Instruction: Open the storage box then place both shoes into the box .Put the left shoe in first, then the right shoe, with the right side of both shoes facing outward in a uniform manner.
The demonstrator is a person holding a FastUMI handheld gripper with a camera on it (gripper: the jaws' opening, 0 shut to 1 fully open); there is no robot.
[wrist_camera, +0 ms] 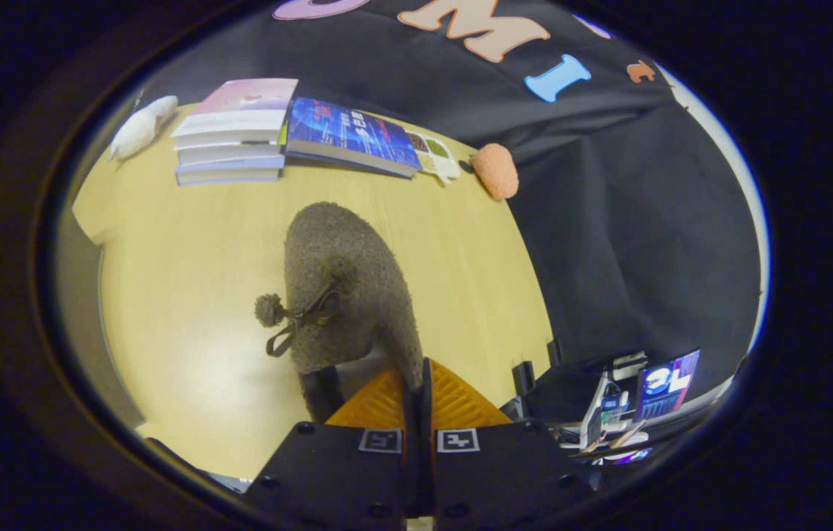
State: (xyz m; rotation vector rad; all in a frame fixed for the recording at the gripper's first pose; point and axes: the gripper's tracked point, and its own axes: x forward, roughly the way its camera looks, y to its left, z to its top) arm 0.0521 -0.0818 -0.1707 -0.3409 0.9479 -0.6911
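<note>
A fuzzy grey-brown shoe (346,273) with a brown bow and pom-poms hangs just ahead of my fingers, toe pointing away, lifted above the yellow wooden table (187,295). My gripper (416,383) is shut on the shoe's heel rim, both fingers pressed together with the thin edge of the collar pinched between them. The shoe's dark inner lining shows just left of the fingers.
At the table's far edge stand a stack of books (232,133), a blue book (353,136), a small card (434,155), a white plush (139,129) and an orange fuzzy object (496,171). To the right, below the table, sits a cluttered desk with a screen (663,387).
</note>
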